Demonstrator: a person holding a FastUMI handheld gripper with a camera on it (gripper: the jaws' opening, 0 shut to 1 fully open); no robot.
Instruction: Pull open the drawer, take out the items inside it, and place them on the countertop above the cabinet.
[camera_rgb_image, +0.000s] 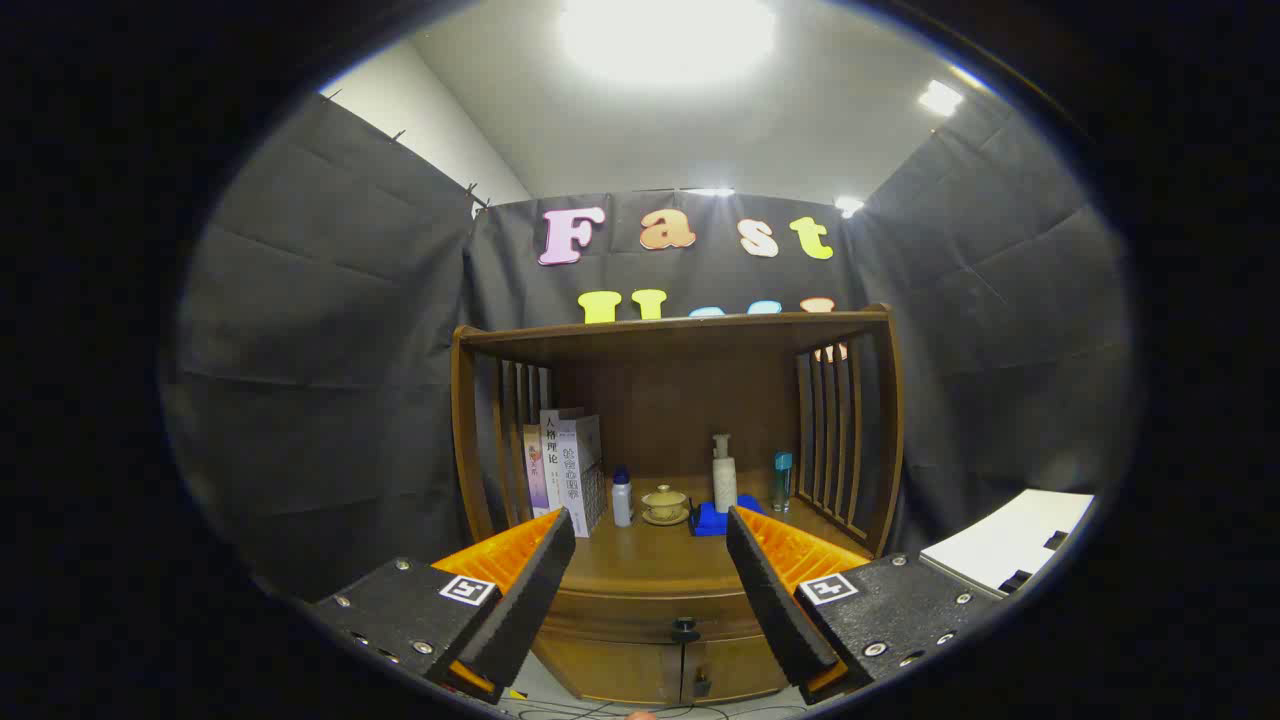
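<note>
The gripper (650, 560) hangs in front of a wooden cabinet (672, 420), its two fingers spread wide apart and holding nothing. Between and below the fingers sits the drawer (650, 615), closed, with a dark knob (684, 630) at the middle of its front; what lies inside it cannot be seen. Beneath the drawer are two small cabinet doors (680, 680). On the countertop (645, 560) above the drawer, a row of books (568, 468) stands upright at the left side. Along the back are a small white bottle with a blue cap (621, 497), a lidded tea cup on a saucer (664, 503), a tall white bottle (723, 475) standing by a blue object (712, 520), and a slim teal bottle (781, 478) near the right edge.
</note>
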